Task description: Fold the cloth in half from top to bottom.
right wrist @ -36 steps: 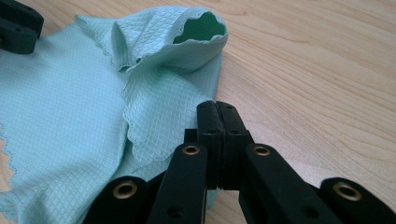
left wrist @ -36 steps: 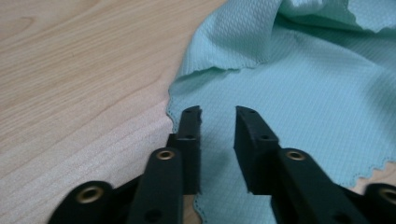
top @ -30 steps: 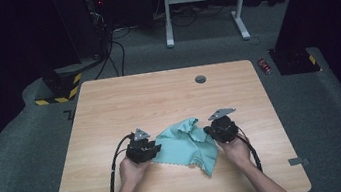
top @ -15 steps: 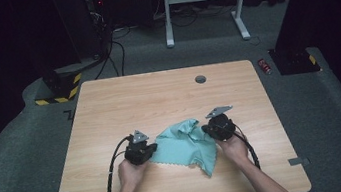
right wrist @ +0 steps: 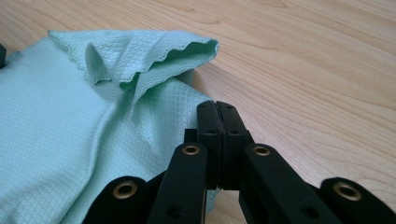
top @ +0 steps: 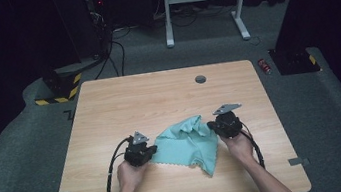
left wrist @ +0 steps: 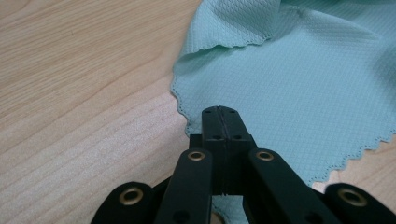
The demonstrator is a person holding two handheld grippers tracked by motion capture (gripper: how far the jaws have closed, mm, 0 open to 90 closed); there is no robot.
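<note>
The left gripper (top: 152,150) has just been closing, and its jaws now pinch the near left edge of a mint-green waffle-weave cloth with scalloped edges (top: 188,145). The right gripper (top: 211,126) is clamped on the cloth's right side. With both edges held, lifting or spreading looks ready. The cloth lies rumpled, partly folded, on the light wooden table (top: 158,97), between the hands.

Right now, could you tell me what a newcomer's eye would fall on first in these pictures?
A mint-green cloth lies rumpled on the near half of the wooden table, bright against the dark room. The left tongs are shut on its scalloped near-left edge, the right tongs on its right side beside a raised fold. A small dark round fitting sits near the table's far edge.
</note>
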